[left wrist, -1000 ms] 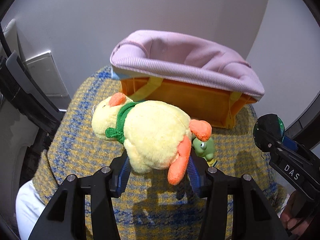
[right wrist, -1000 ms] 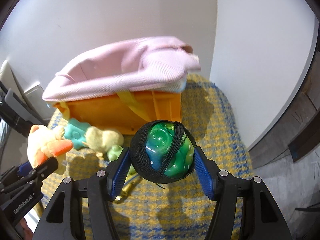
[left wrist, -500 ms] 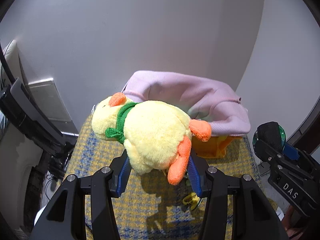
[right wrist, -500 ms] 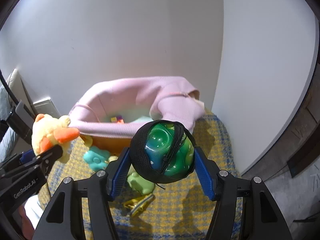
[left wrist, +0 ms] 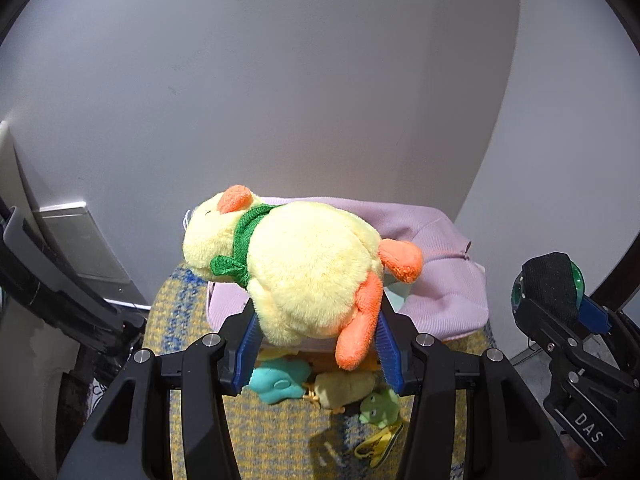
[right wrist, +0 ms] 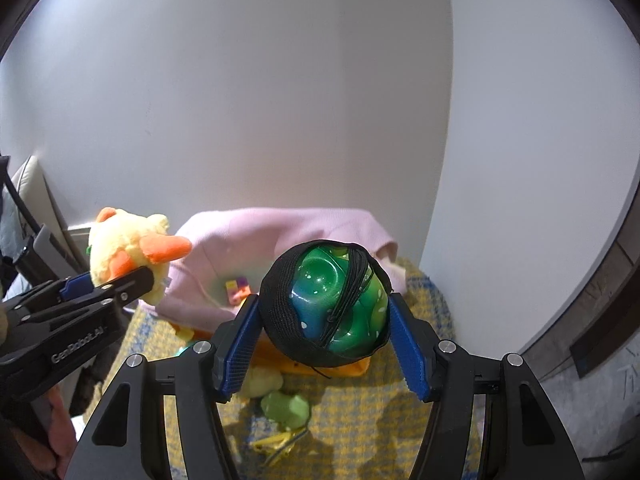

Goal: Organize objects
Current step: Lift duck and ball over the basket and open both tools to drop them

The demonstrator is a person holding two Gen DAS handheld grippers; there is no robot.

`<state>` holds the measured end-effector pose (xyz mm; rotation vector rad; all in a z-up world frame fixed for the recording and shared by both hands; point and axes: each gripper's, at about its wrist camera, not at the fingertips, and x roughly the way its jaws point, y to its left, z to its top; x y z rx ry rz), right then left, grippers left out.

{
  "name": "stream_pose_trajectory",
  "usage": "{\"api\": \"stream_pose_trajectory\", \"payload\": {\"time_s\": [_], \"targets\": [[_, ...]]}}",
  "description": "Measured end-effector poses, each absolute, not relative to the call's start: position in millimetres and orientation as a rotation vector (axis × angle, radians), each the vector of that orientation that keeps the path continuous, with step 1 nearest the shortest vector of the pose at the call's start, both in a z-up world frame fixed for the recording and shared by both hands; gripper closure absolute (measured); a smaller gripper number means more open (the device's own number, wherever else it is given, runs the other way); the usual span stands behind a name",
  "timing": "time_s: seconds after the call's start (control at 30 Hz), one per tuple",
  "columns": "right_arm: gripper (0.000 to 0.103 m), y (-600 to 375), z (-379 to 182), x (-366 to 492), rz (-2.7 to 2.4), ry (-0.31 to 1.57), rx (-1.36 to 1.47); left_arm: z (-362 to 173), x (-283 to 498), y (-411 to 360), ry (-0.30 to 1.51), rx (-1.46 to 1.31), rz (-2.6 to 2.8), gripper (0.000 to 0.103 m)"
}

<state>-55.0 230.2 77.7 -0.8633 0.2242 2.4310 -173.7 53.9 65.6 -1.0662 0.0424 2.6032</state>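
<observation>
A yellow plush duck (left wrist: 304,272) with orange feet and a green scarf is pinched in my left gripper (left wrist: 316,344), held in the air in front of an orange bin lined with pink cloth (left wrist: 440,280). The duck (right wrist: 124,248) and left gripper (right wrist: 108,284) also show at the left of the right wrist view. My right gripper (right wrist: 324,340) is shut on a green dimpled ball (right wrist: 340,304) partly wrapped in black mesh, just before the pink-lined bin (right wrist: 280,236). The ball (left wrist: 552,284) appears at the right edge of the left wrist view.
Below on a yellow-and-blue woven rug (left wrist: 280,440) lie a teal toy (left wrist: 280,376), a pale plush (left wrist: 344,388), a green frog (left wrist: 378,404) and a yellow strap (left wrist: 380,444). Small coloured blocks (right wrist: 236,288) sit inside the bin. White walls meet in a corner behind.
Both grippers have risen with their toys. The bin has dropped lower in both views, its inside now shows, and the toys on the rug have come into sight.
</observation>
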Motion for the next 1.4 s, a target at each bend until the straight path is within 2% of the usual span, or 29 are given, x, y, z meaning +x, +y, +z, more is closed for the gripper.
{"api": "stream_pose_trajectory", "payload": {"time_s": [0.53, 0.63, 0.7, 0.83, 0.9, 1.17, 1.23, 1.27, 1.3, 1.37, 1.4], "targets": [[0.041, 254, 81, -82, 2.422, 0.199, -0.851, 54, -235, 83, 0.07, -1.134, 2.525, 0.05], [0.041, 254, 79, -93, 2.425, 0.194, -0.856, 49, -245, 84, 0.072, -1.156, 2.516, 0.047], [0.041, 256, 78, -97, 2.427, 0.191, -0.86, 48, -248, 85, 0.079, -1.157, 2.525, 0.04], [0.041, 259, 73, -103, 2.43, 0.186, -0.87, 49, -254, 81, 0.095, -1.147, 2.543, 0.036], [0.041, 260, 70, -107, 2.433, 0.189, -0.876, 48, -257, 75, 0.09, -1.149, 2.556, 0.029], [0.04, 266, 58, -126, 2.438, 0.201, -0.931, 35, -253, 62, 0.054, -1.191, 2.583, 0.021], [0.038, 270, 54, -131, 2.424, 0.217, -0.958, 33, -253, 58, 0.047, -1.198, 2.585, 0.02], [0.033, 272, 54, -131, 2.413, 0.215, -0.958, 32, -254, 57, 0.044, -1.2, 2.585, 0.02], [0.024, 272, 55, -130, 2.409, 0.208, -0.944, 34, -254, 56, 0.041, -1.201, 2.586, 0.019], [0.016, 271, 58, -126, 2.411, 0.188, -0.908, 36, -253, 54, 0.033, -1.201, 2.585, 0.019], [0.015, 274, 61, -126, 2.405, 0.176, -0.892, 37, -253, 54, 0.028, -1.201, 2.585, 0.019]]}}
